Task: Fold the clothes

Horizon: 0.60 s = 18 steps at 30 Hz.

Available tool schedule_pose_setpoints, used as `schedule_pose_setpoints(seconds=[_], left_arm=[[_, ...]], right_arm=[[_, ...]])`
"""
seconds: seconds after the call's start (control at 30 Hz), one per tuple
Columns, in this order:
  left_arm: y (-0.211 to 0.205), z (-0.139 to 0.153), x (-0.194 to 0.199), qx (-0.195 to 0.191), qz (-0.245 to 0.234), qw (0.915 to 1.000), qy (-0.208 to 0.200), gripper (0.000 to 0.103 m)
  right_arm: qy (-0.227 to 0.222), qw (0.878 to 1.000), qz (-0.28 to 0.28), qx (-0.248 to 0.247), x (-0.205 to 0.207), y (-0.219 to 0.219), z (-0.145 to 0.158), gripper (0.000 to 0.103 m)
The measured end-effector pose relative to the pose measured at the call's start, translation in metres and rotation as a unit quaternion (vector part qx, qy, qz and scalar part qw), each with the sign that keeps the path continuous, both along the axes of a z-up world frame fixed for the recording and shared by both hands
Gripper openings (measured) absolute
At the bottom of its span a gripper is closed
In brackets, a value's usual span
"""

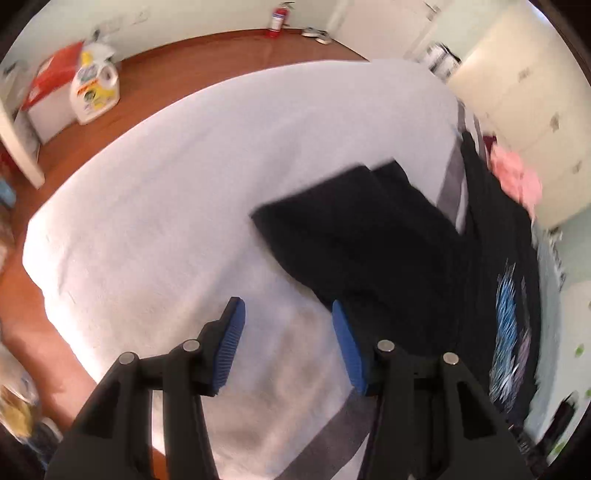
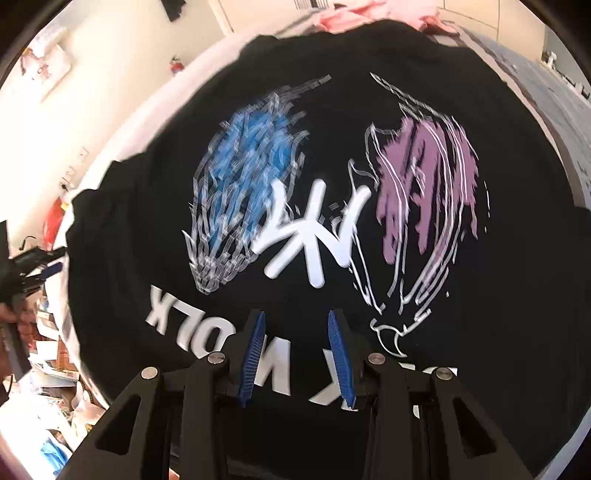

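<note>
Blue pads first: the left gripper hangs over the white bed cover with its jaws apart and only bare cover between them. No earlier view is at hand, so all I can say is that it stands released. One blue pad sits at about nine o'clock of the gap, and the other brushes the near hem of a folded black garment, which lies flat on the cover at roughly one o'clock from the tips. Whether that pad actually touches the cloth I cannot tell through the blur.

Further out at three o'clock, a black T-shirt spreads along the bed's edge, its blue print showing, and a pink garment lies bunched beyond it at two o'clock. At ten o'clock, on the wooden floor, stands a detergent bottle, and a red fire extinguisher stands by the far wall at twelve.

The right gripper points down over the same black T-shirt, jaws parted by a narrow gap and holding nothing; the cloth lies flat below them. The printed design, blue and purple wolf heads with white lettering, fans out from twelve o'clock of the tips. The pink garment peeks over the shirt's far edge at twelve. The left gripper shows at nine o'clock, off the shirt's edge.
</note>
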<state>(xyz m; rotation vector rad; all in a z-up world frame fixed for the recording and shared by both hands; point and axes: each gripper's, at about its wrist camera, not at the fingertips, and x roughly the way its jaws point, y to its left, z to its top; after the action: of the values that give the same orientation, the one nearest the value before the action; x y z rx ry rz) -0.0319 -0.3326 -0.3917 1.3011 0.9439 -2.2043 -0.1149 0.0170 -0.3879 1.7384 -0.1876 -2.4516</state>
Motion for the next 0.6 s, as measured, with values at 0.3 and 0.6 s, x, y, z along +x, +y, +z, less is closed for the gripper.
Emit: schedule_pose_setpoints(seconds=[0.3,0.6], left_arm=[[-0.008,0.003,-0.022,0.011,-0.039,0.9991,0.014,0.001],[-0.025,0.023,-0.015,-0.010,-0.067,0.9976,-0.010,0.001]], right_arm=[[-0.005,1.000,0.004,0.014,0.001,-0.002,-0.006,0.032],[-0.006,1.000,0.004,0.021,0.001,-0.005,-0.007,0.032]])
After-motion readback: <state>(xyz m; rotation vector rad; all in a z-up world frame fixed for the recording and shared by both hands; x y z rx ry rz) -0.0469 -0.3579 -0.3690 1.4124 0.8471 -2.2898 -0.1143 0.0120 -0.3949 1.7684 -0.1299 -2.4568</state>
